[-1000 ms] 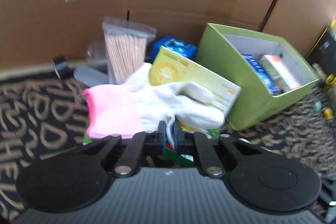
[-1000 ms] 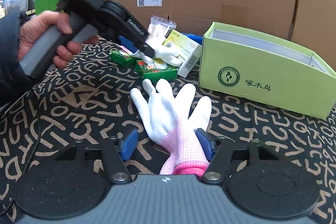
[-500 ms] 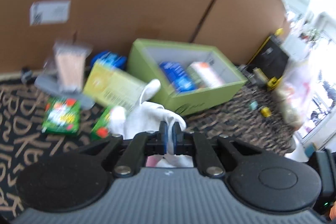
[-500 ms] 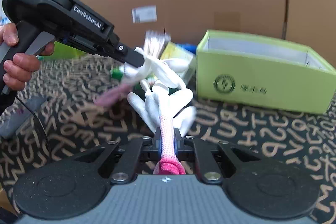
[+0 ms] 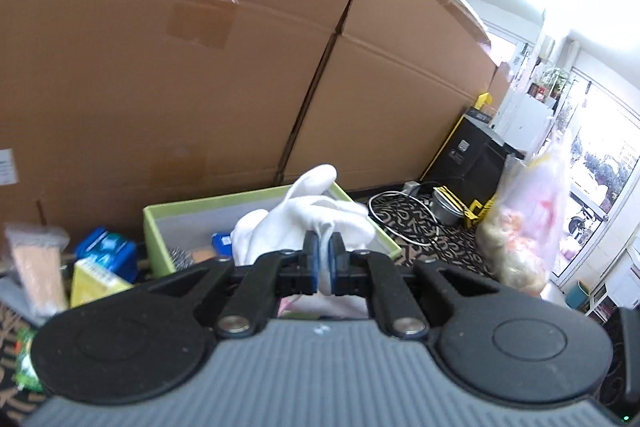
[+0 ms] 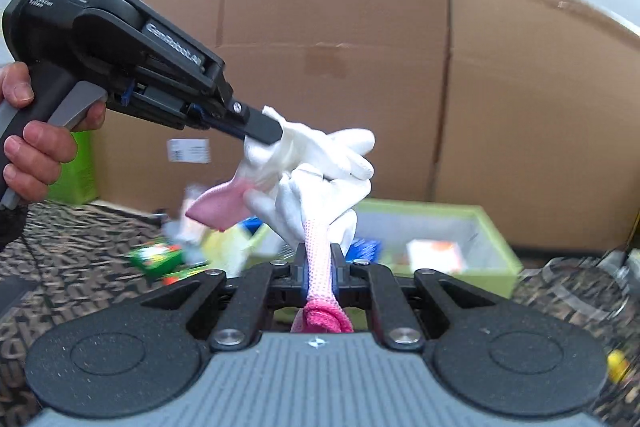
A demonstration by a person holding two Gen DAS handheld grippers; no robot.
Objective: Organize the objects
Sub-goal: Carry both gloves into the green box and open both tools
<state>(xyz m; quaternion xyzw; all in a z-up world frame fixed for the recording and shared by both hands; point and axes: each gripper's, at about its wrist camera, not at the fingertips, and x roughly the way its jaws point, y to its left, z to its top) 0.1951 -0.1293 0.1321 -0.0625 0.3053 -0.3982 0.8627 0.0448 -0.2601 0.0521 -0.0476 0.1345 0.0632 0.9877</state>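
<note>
Dangling above the green box (image 6: 496, 267), two white gloves touch: the right gripper (image 6: 319, 267) clenches one glove's pink cuff (image 6: 318, 263), and the left gripper (image 6: 264, 131) clenches the other glove (image 6: 320, 151) beside it.

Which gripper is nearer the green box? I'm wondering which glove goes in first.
Hard to call; neither touches it. The left gripper holds its white glove just before the green box; the right gripper holds its glove raised before it too.
</note>
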